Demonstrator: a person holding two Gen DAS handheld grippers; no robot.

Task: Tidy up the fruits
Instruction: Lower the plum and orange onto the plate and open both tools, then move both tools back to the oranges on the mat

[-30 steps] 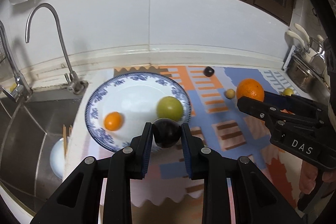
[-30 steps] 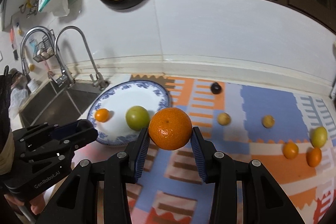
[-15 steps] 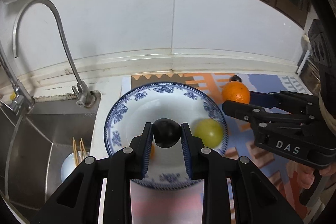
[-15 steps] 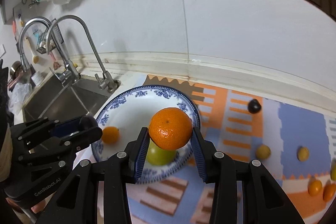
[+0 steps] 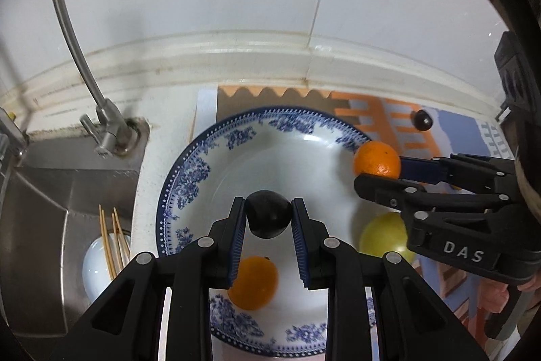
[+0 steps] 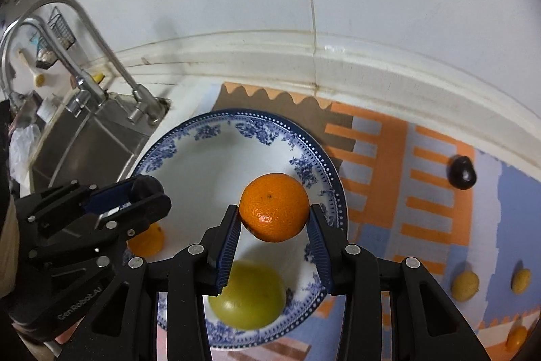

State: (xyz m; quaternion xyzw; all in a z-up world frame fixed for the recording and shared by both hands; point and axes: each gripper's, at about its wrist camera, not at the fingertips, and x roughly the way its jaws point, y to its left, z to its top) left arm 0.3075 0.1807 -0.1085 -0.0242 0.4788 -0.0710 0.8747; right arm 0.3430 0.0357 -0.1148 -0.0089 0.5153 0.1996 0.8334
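Left gripper [image 5: 268, 219] clamps dark plum [image 5: 268, 217]; right gripper [image 6: 274, 224] clamps orange [image 6: 274, 207], half hiding green fruit [image 6: 248, 300] on plate [image 6: 189, 141].

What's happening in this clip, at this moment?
A person is sorting fruit with handheld tongs. The left tongs grip a dark plum and the right tongs grip an orange, both held above a blue-patterned plate beside the sink. A green fruit and a small orange already lie on the plate; more fruit remains on the mat.
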